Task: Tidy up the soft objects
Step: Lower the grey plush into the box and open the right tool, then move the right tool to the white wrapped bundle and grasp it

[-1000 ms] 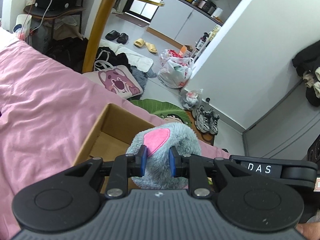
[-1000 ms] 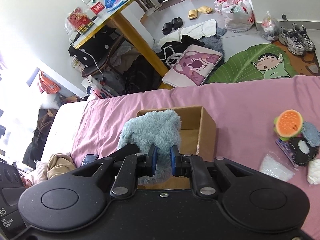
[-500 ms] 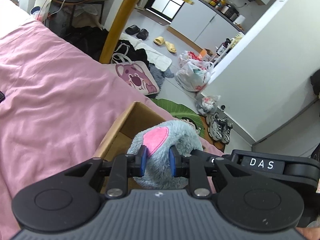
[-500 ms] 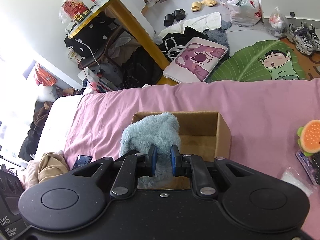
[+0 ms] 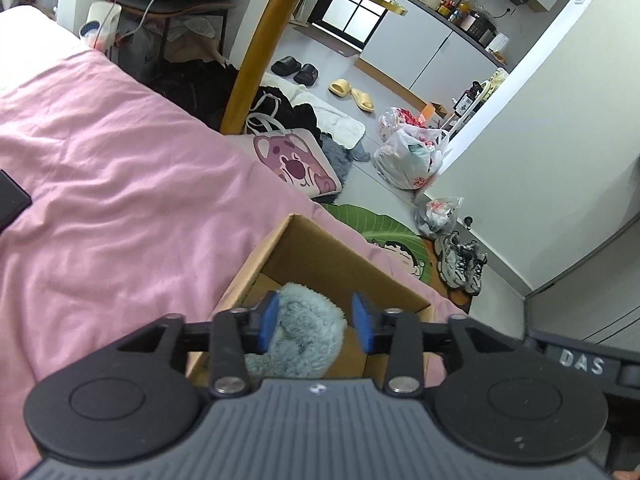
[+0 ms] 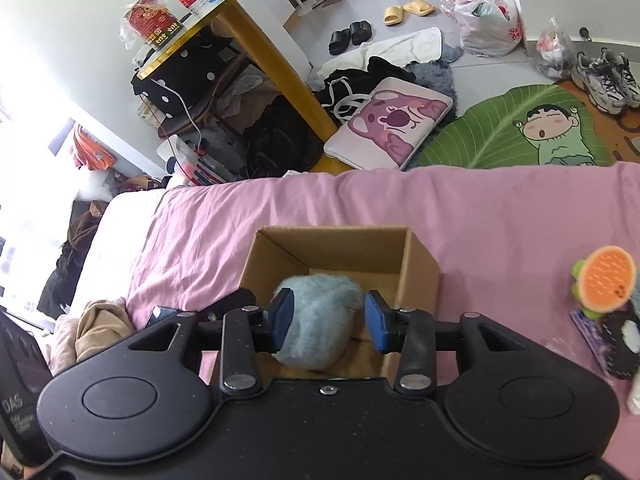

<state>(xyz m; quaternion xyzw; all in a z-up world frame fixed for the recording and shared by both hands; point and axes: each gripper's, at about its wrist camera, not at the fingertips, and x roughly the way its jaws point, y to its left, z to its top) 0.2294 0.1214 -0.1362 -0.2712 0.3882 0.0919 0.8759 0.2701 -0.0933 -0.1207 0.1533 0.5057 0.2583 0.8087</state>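
My left gripper [image 5: 316, 322] and right gripper [image 6: 330, 322] are black plastic tongs with 2 blue pads and silver screws.

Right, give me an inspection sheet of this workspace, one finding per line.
Surface: pink bedsheet, wrinkled.
Job's things: blue plush toy lies inside the open cardboard box on the bed; orange plush toy waits on the sheet to the right.
Clutter: dark pouch and a plastic bag near the orange toy; beige cloth on the left.
Grippers: left gripper and right gripper both over the box, jaws open and spread either side of the blue toy.
Cables: white cable by the chair, off the bed.
Surroundings: leaf rug, slippers, sneakers, bags on the floor.
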